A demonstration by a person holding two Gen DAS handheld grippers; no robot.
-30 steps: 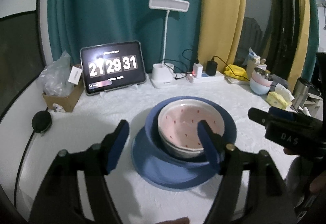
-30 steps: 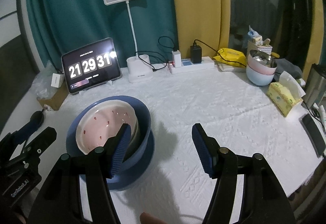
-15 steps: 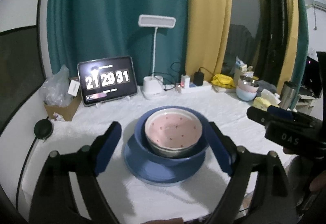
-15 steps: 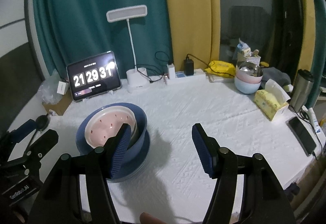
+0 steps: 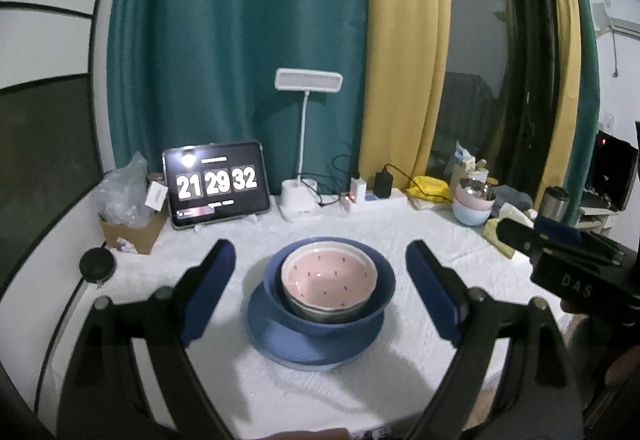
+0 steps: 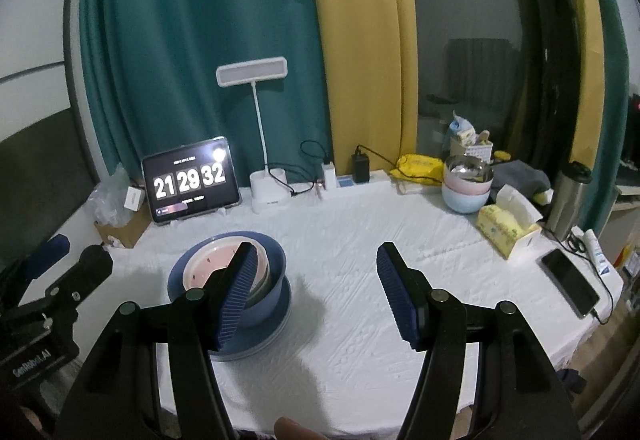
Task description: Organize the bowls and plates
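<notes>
A pink speckled bowl point(image 5: 329, 276) sits nested in a metal bowl point(image 5: 320, 314), inside a blue bowl point(image 5: 384, 286), on a blue plate point(image 5: 304, 348). The stack stands on the white tablecloth point(image 5: 420, 236). My left gripper point(image 5: 319, 248) hovers in front of and above the stack, clear of it, its jaws opening with nothing held. My right gripper point(image 6: 316, 254) is open and empty, to the right of the stack point(image 6: 276, 280); its left finger hides part of the pink bowl point(image 6: 208, 264). Each gripper shows at the edge of the other's view point(image 5: 560, 252) point(image 6: 72, 268).
A tablet clock point(image 5: 216, 185), desk lamp point(image 5: 308, 83) and power strip point(image 5: 384, 195) line the back edge. A cardboard box point(image 5: 132, 228) sits back left. Stacked pastel bowls point(image 6: 466, 183), tissue box point(image 6: 504, 228), flask point(image 6: 568, 195) and phone point(image 6: 570, 288) occupy the right side.
Both grippers have drawn back and risen, so the stack looks smaller and farther. The left jaws have spread wider, off the bowl's rim. The right jaws keep the same gap.
</notes>
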